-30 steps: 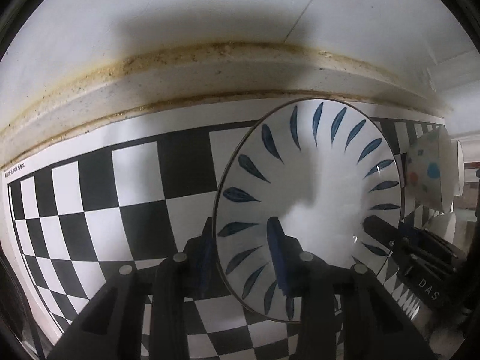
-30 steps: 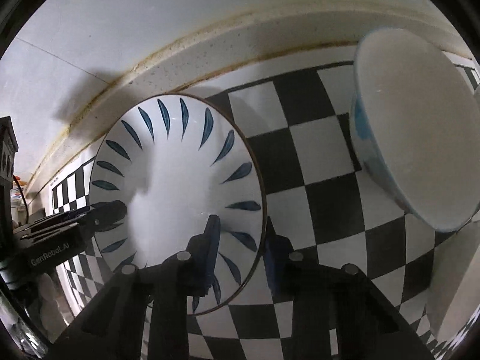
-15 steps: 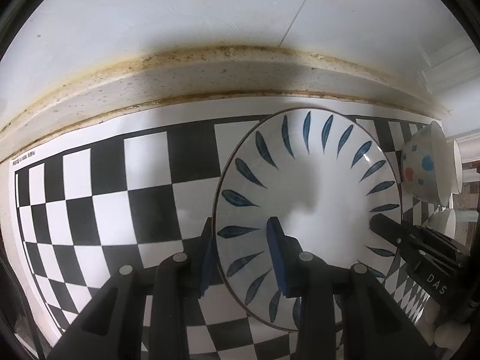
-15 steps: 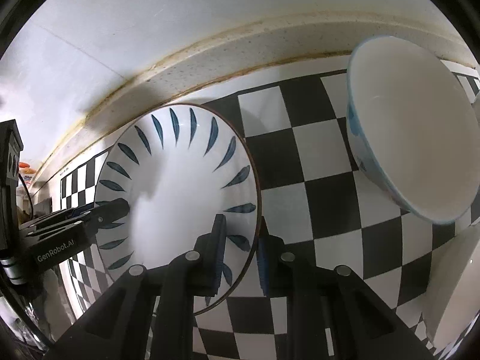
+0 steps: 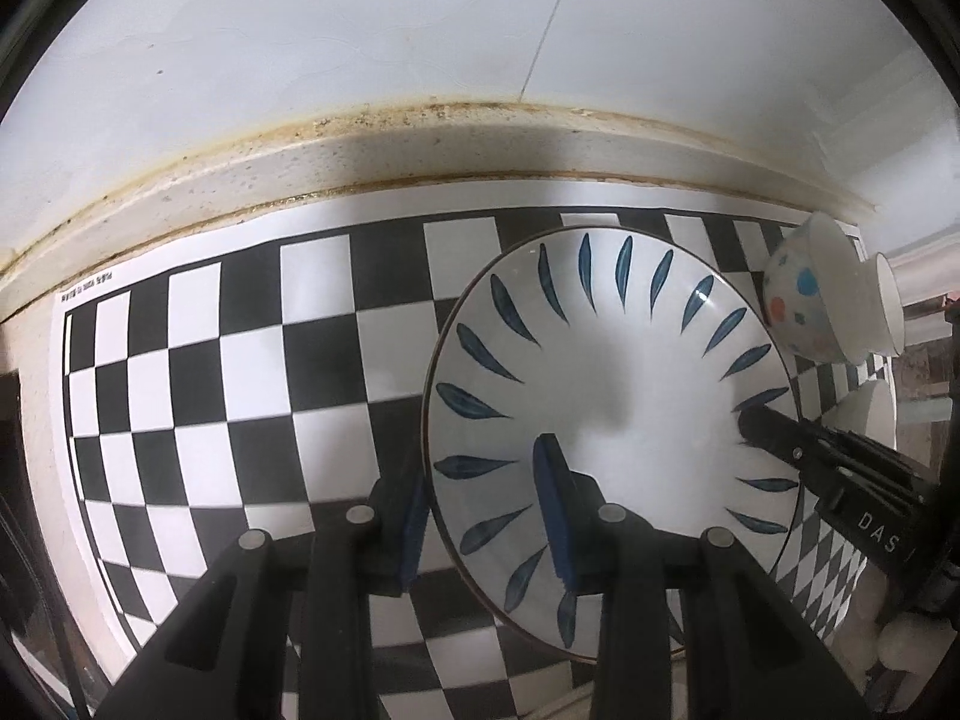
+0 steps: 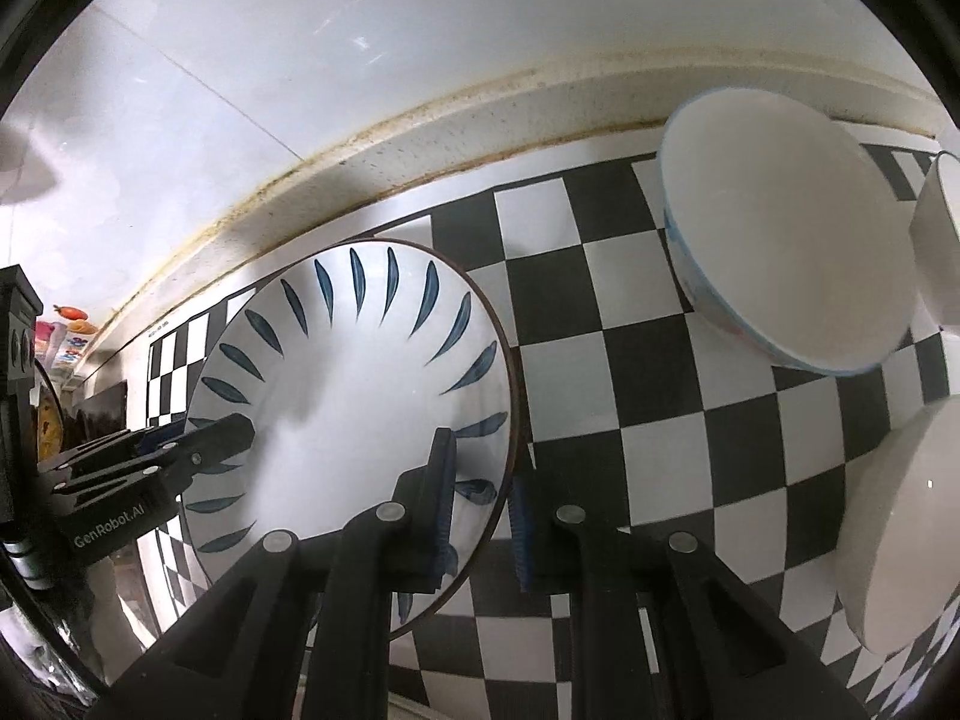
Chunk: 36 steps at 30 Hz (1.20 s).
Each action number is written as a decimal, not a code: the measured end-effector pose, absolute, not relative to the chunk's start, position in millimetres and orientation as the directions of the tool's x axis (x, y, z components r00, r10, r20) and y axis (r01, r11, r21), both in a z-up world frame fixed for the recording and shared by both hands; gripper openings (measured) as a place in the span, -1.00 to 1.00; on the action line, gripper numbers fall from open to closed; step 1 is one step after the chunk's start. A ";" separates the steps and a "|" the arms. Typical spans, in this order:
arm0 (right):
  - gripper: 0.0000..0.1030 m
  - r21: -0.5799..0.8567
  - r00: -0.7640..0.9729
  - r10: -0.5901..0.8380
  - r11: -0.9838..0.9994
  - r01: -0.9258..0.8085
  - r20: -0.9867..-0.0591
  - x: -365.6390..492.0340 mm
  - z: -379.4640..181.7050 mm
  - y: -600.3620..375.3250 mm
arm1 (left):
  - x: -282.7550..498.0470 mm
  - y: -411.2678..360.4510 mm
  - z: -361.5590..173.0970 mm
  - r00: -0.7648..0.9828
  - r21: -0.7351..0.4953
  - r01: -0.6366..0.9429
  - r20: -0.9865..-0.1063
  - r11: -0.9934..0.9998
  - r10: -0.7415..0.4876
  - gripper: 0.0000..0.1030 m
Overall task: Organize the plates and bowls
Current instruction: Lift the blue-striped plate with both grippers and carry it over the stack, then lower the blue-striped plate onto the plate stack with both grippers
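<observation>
A white plate with blue leaf marks is held by both grippers above the black-and-white checkered mat. My left gripper is shut on the plate's left rim. My right gripper is shut on the plate at its right rim. Each gripper shows in the other's view, the right one in the left wrist view and the left one in the right wrist view. A spotted bowl lies tilted at the right; its white inside shows in the right wrist view.
More white bowls lie at the right edge, one near the back and one near the front. A stained counter ledge and white wall close the back. The mat's left edge ends near a dark drop.
The plate and both grippers have drawn back from the wall and risen a little. More of the mat shows, and the bowls look smaller and farther off.
</observation>
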State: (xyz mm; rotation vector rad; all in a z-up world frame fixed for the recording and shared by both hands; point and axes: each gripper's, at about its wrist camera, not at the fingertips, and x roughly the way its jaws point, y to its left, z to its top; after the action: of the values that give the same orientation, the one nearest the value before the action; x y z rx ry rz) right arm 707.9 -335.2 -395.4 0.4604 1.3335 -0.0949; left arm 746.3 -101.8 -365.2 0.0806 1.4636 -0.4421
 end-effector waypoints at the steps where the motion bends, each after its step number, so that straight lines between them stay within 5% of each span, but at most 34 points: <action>1: -0.66 0.270 0.248 0.194 0.907 0.324 -0.949 709.1 -393.8 -332.5 | 743.3 -100.3 -361.1 0.050 -0.211 0.338 -0.969 0.917 -0.241 -0.41; 22: -0.68 0.334 0.369 0.230 0.910 0.246 -0.900 591.6 -297.9 -317.9 | 636.2 -58.5 -260.2 0.149 -0.225 0.383 -0.942 0.896 -0.301 -0.41; 36: -0.68 0.359 0.307 0.284 0.907 0.222 -0.908 486.2 -311.3 -293.2 | 553.3 -41.0 -278.0 0.082 -0.239 0.350 -0.955 0.906 -0.284 -0.41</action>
State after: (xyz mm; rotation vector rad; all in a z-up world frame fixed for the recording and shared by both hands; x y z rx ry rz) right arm 486.2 -293.2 -311.3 0.4651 1.2720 0.0430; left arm 553.3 -41.0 -278.0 0.0569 1.4117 -0.4740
